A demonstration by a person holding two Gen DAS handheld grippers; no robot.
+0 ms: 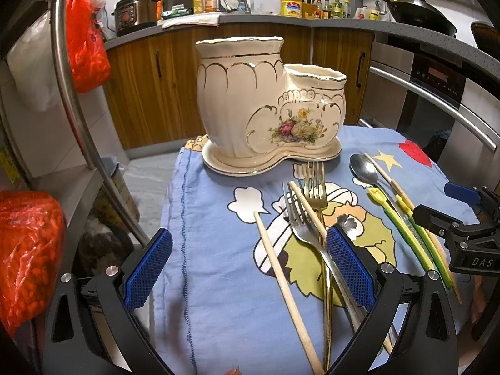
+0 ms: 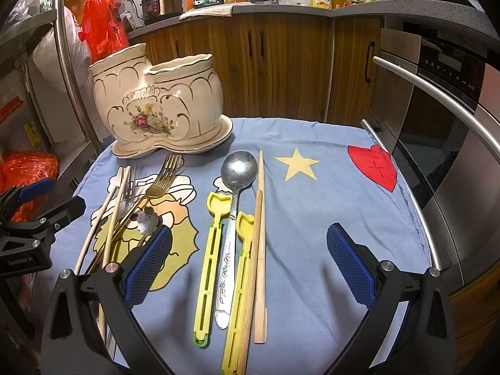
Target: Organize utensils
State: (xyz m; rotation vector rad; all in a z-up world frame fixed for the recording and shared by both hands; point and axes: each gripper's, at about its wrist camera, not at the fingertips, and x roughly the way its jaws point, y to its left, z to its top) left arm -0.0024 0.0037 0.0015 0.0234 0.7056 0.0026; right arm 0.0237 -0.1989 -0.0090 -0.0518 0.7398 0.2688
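Both grippers hover low over the table (image 2: 312, 131), which is draped in a blue cartoon-print cloth (image 1: 212, 281), and neither one has picked anything up. The left gripper (image 1: 249, 272) has its jaws spread wide, blue pads well apart, with a pale chopstick (image 1: 282, 278) lying on the cloth in the gap between them. Just by its right pad sits a crossed pile: a silver fork (image 1: 304, 231), a gold fork (image 1: 316, 187) and a second chopstick (image 1: 307, 207) laid over them. A small flower-shaped metal piece (image 1: 348, 223) peeks out right beside that pad.

Over to the right gripper (image 2: 249, 272), and its jaws are wide too, holding nothing. Between its pads lie a big silver spoon (image 2: 239, 168), bowl pointing away, two yellow plastic tools (image 2: 212, 250) flanking its handle, and a pair of wooden chopsticks (image 2: 260, 250) touching the right-hand yellow one.

At the far edge of the cloth stands the cream ceramic utensil holder (image 1: 250, 100), upright on its matching saucer, with gold trim, a painted flower bouquet and two openings, one taller than the other. From these angles the inside of the compartments cannot be seen. Every utensil in view lies flat on the cloth, near the holder but outside it; the gold fork's tines come closest to the saucer's rim.
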